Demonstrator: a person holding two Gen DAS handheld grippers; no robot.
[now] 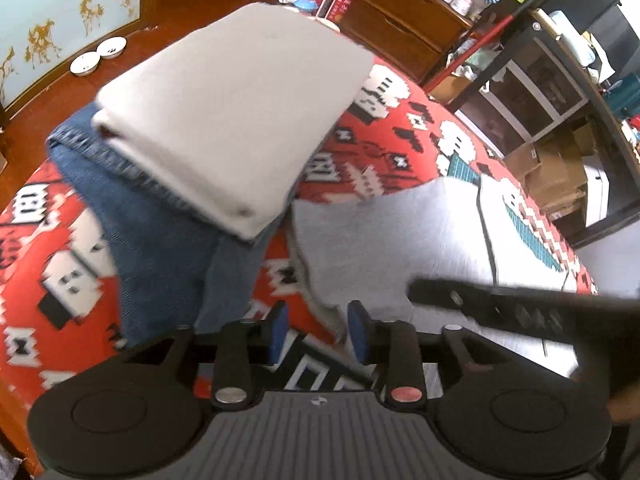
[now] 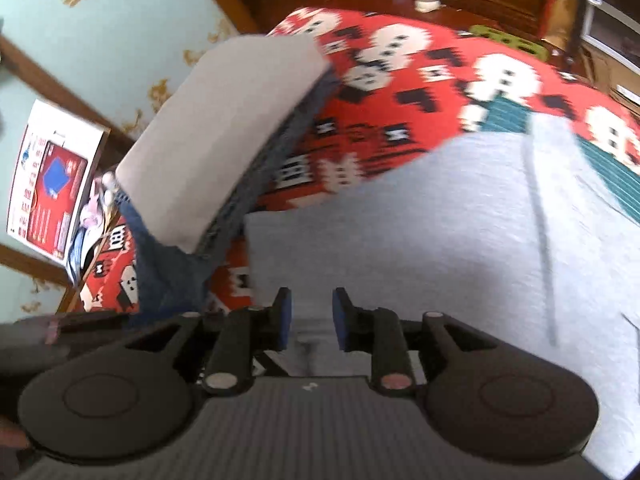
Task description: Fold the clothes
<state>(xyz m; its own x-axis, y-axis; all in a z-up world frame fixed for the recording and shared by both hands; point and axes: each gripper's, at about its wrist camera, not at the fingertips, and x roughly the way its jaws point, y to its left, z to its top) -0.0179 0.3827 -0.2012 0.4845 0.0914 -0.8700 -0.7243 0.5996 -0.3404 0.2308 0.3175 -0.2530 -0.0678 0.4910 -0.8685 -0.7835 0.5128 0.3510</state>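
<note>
Folded white cloth (image 1: 224, 120) stacked on jeans (image 1: 160, 240); grey garment (image 2: 440, 240) beside.

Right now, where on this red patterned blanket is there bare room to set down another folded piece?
Bare blanket lies past the grey garment, right of the white folded piece stacked on the jeans. A narrow strip also runs between jeans and grey garment. It is crowded near both open grippers, left gripper and right gripper.
</note>
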